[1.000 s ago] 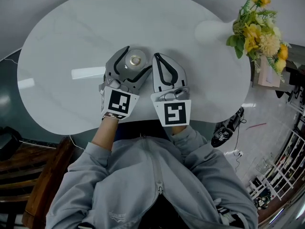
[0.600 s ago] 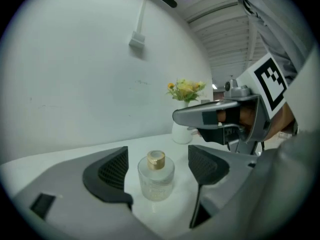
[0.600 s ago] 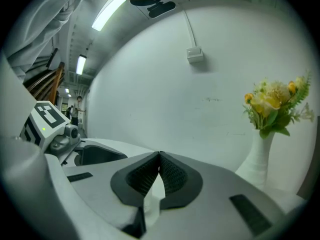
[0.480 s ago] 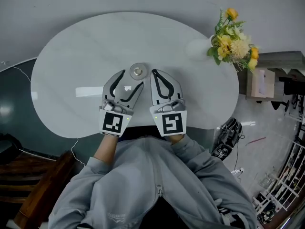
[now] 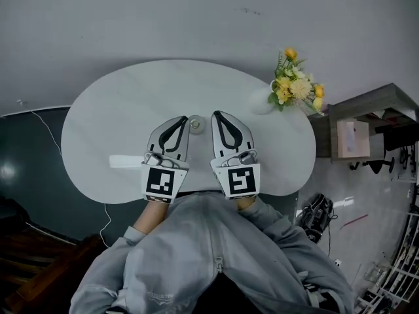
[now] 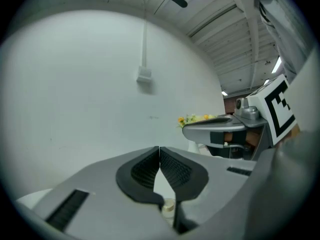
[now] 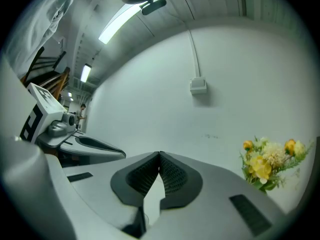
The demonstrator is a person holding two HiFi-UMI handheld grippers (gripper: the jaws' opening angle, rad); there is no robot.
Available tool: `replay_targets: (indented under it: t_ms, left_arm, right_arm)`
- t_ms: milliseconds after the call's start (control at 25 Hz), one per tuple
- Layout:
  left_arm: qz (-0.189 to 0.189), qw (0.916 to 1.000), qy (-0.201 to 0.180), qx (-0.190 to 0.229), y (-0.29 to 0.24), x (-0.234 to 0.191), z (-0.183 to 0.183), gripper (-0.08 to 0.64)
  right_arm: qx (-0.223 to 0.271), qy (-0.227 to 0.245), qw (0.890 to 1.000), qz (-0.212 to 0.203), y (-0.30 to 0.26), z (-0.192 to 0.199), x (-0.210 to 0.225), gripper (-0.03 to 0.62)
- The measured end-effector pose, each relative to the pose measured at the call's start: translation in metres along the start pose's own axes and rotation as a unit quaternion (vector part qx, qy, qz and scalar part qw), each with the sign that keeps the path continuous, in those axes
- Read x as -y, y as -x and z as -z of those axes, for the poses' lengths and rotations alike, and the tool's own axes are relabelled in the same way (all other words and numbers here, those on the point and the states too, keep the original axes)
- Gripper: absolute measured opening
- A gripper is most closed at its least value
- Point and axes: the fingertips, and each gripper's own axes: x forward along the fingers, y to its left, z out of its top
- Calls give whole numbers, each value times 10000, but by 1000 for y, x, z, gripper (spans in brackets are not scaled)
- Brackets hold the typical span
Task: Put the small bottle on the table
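The small bottle (image 5: 195,124), seen from above as a round pale cap, stands upright on the white oval table (image 5: 124,110). It sits free between the tips of my two grippers, near the front edge. My left gripper (image 5: 182,119) is just left of it, with its jaws shut and nothing between them. In the left gripper view (image 6: 159,148) the tips meet, and the bottle's cap (image 6: 168,204) shows low through the gap behind them. My right gripper (image 5: 219,114) lies just right of the bottle, also shut and empty (image 7: 159,154).
A white vase of yellow flowers (image 5: 291,84) stands at the table's far right edge; the flowers (image 7: 269,163) also show in the right gripper view. A dark side cabinet (image 5: 373,113) with a pale box (image 5: 353,139) is to the right. A cable (image 5: 46,129) runs over the floor at left.
My left gripper was open around the bottle; it has drawn back off it and shut. The bottle stays on the table. The head view has risen and shows more of the room.
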Motion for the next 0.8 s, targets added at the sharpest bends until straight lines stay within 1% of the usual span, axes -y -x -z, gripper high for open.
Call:
replay_targets:
  t_ms: [120, 280, 400, 560, 720, 800]
  left_arm:
    - [-4, 9999, 83, -80, 5, 5, -17, 8]
    - [-109, 9993, 347, 73, 13, 2, -45, 8]
    - [-310, 9986, 305, 301, 22, -1, -70, 6]
    - [-436, 9976, 239, 479, 32, -3, -94, 6]
    - [-502, 9974, 150, 490, 34, -3, -101, 8]
    - [-501, 9975, 127, 484, 34, -2, -101, 6]
  right_arm:
    - [79, 18, 9999, 62, 9, -19, 4, 26]
    - [138, -60, 9997, 187, 18, -41, 9, 26]
    - [198, -136, 9994, 257, 23, -53, 13, 26]
    - [273, -142, 9988, 373, 29, -69, 16, 26]
    - [261, -266, 9983, 452, 33, -75, 21, 26]
    - [253, -221, 9983, 474, 34, -76, 21, 26]
